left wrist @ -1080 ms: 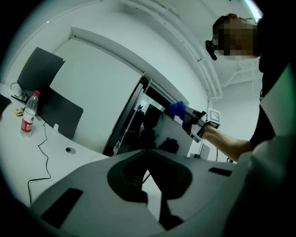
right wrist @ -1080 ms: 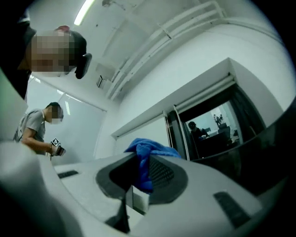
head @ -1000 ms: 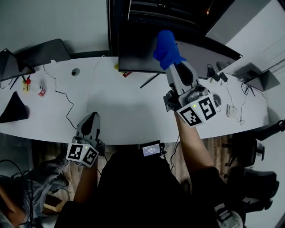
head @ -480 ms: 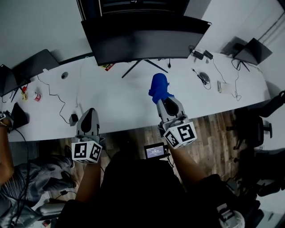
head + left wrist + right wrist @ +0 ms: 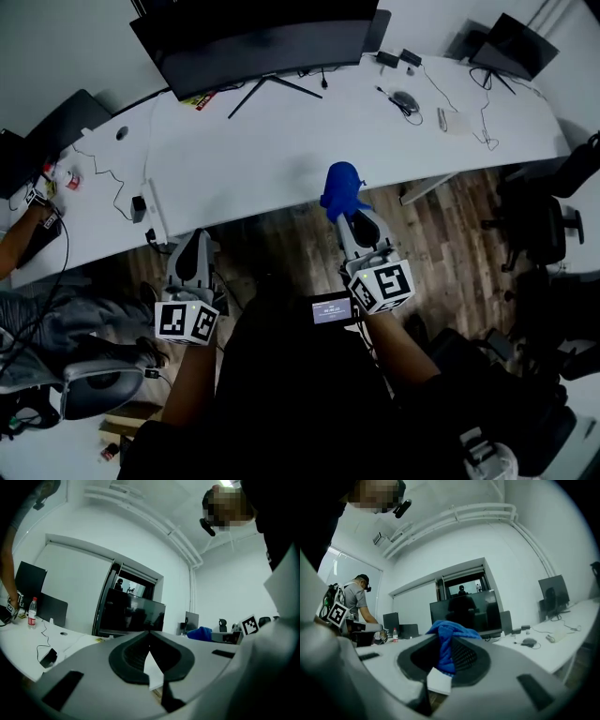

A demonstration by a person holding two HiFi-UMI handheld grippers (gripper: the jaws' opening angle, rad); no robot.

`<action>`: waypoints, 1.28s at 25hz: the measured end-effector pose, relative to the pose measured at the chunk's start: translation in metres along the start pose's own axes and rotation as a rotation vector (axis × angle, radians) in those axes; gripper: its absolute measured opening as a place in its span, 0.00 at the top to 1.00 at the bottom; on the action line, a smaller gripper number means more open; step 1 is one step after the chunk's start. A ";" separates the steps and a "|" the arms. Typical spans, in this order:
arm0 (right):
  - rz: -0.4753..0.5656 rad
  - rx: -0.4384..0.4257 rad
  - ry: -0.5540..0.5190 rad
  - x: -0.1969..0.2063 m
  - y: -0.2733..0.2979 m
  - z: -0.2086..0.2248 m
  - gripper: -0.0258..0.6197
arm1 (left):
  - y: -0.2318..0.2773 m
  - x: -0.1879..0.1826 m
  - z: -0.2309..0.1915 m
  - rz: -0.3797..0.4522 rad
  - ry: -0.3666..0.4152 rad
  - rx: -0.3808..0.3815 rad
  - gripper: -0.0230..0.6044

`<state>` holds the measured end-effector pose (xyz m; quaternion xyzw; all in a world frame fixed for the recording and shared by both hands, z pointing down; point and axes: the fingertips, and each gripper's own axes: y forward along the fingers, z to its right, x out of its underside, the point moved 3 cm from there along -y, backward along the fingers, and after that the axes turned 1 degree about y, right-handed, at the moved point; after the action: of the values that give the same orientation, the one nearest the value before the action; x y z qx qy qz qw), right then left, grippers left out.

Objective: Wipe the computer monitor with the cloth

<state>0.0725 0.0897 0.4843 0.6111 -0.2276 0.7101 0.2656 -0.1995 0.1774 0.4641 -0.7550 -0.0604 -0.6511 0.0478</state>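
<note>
The black computer monitor stands at the back of the long white desk. Well short of it, my right gripper hangs over the wooden floor in front of the desk edge. It is shut on a bunched blue cloth that sticks out past its tips. In the right gripper view the cloth fills the jaws, with the monitor far behind. My left gripper is held low at the left, shut with nothing in it. The left gripper view shows the monitor and the cloth.
Laptops and a bottle sit at the desk's left end, where another person's arm reaches in. A mouse, cables and a second screen are at the right end. Office chairs stand to the right.
The right gripper has come away from the monitor with the cloth, from at the screen to out over the floor. The whole view has backed off from the desk. The left gripper stays low.
</note>
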 end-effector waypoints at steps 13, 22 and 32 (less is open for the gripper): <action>-0.050 0.125 0.011 0.031 -0.110 -0.018 0.87 | -0.050 0.018 0.064 -0.093 0.008 0.167 0.97; -0.059 0.199 0.006 0.042 -0.173 -0.110 0.87 | -0.133 0.024 0.064 -0.076 -0.035 0.284 0.97; -0.090 0.238 -0.032 0.056 -0.272 -0.214 0.87 | -0.260 0.044 0.061 -0.109 -0.063 0.339 0.97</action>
<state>0.0846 0.4394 0.5077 0.6592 -0.1184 0.7094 0.2193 -0.1730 0.4452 0.4973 -0.7518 -0.2113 -0.6093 0.1372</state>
